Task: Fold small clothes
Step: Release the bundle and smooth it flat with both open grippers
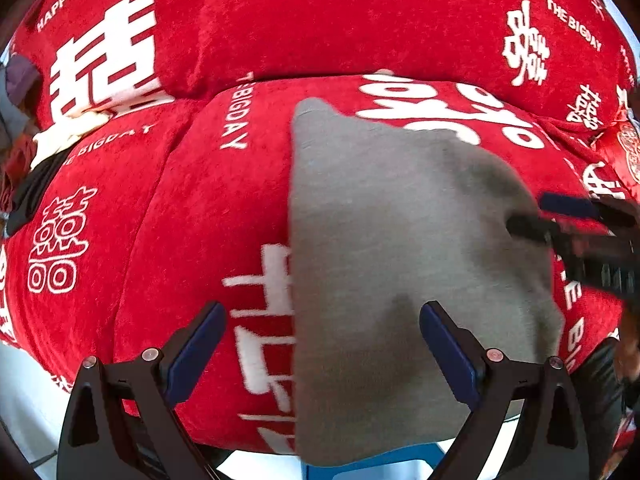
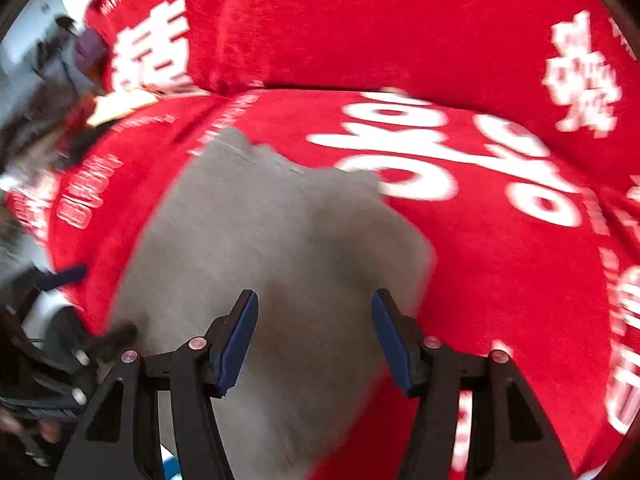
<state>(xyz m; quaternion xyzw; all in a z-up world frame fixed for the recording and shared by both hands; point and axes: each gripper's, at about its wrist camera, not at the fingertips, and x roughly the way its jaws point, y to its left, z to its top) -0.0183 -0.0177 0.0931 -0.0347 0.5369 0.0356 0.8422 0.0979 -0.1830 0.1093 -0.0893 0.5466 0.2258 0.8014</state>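
Observation:
A small grey garment (image 1: pixel 400 248) lies flat on a red sofa seat, its near end hanging over the front edge; it also shows in the right wrist view (image 2: pixel 280 248). My left gripper (image 1: pixel 324 344) is open and empty, just above the garment's near left edge. My right gripper (image 2: pixel 314 332) is open and empty above the garment's near part. The right gripper also shows at the right edge of the left wrist view (image 1: pixel 560 216), above the garment's right side. The left gripper shows at the left edge of the right wrist view (image 2: pixel 60 276).
The red sofa cover (image 1: pixel 208 208) has white lettering and a back cushion (image 1: pixel 360 16) behind. A pile of other clothes (image 1: pixel 52 140) lies at the far left of the seat. A blue object (image 1: pixel 380 464) sits below the front edge.

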